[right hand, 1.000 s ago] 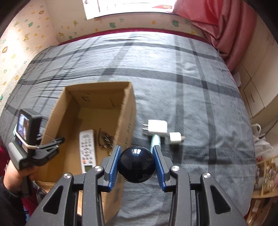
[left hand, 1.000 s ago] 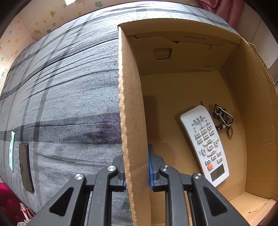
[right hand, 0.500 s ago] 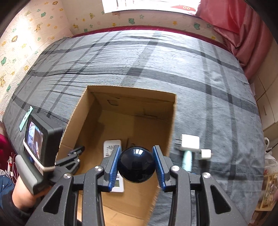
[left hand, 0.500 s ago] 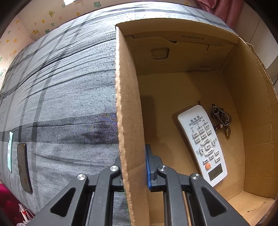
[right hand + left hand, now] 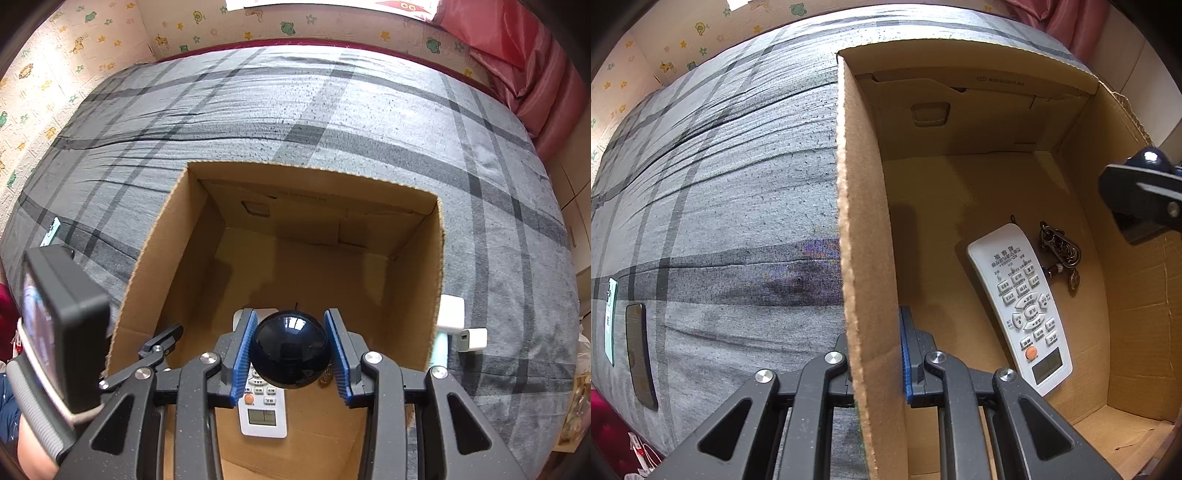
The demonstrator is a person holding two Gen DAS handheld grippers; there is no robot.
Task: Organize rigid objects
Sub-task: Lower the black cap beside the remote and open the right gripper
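- Far left, on the grey plaid bed [image 5: 369, 122]: a dark phone [image 5: 641, 365] and a pale green card [image 5: 610, 325] lie beside each other near the bed edge, well apart from the box. Not part of this step.
- Left tongs [image 5: 877, 363]: closed onto the left wall of the cardboard box [image 5: 866, 236], one blue pad inside, the other finger outside. Judgement: this grip steadies the box; it should hold firm and not tip the wall inward during the drop.
- Box floor, left half: bare cardboard. Judgement: this is the better landing spot for a round thing.
- Box floor, middle: white remote [image 5: 1021, 306] lies flat, display end near. A metal keychain [image 5: 1060, 254] sits just beside it on the right.
- Right tongs [image 5: 290, 350]: clamped on a glossy black ball [image 5: 290, 350], blue pads on its left and right sides. It hovers above the box opening, over the remote's near half.
- Step in hand, as I read it: place the ball in the box. Lower it close to the floor before opening, shifted off the remote, since a ball released from height will likely bounce or roll onto the buttons.
- Open the tongs slowly; the smooth surface may slip out early.
- Right of the box, on the bed: two white chargers [image 5: 450, 314] and a pale teal item touching them. Probably next.
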